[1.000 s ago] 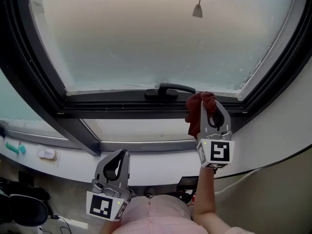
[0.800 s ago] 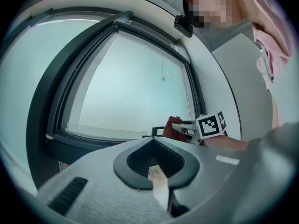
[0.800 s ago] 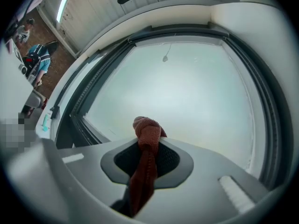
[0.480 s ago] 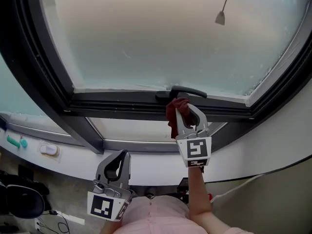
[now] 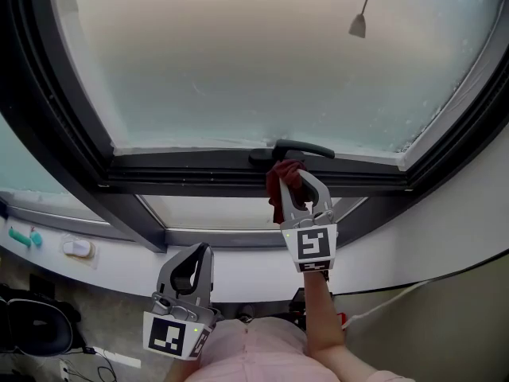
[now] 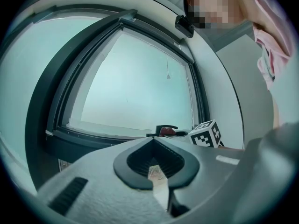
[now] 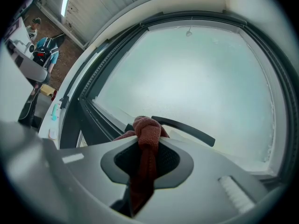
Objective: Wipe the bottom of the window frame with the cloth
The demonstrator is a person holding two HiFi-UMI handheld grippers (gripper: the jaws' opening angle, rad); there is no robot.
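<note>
My right gripper (image 5: 296, 183) is shut on a dark red cloth (image 5: 280, 186), whose bunched end presses on the black bottom rail of the window frame (image 5: 191, 172) just below the black handle (image 5: 290, 149). In the right gripper view the cloth (image 7: 145, 146) hangs between the closed jaws with the handle (image 7: 187, 128) right behind it. My left gripper (image 5: 188, 270) is shut and empty, held low, well below the frame. In the left gripper view the cloth (image 6: 166, 131) is a small red spot by the handle (image 6: 164, 127).
Frosted glass (image 5: 254, 62) fills the sash, with a blind-cord weight (image 5: 358, 25) hanging before it. A lower fixed pane (image 5: 215, 211) sits under the rail. A white sill (image 5: 103, 257) carries a small white device (image 5: 77, 248) and a teal item (image 5: 22, 236) at left.
My right gripper has slid the cloth leftwards along the bottom rail, from right of the handle to just beneath it. The left gripper has stayed put.
</note>
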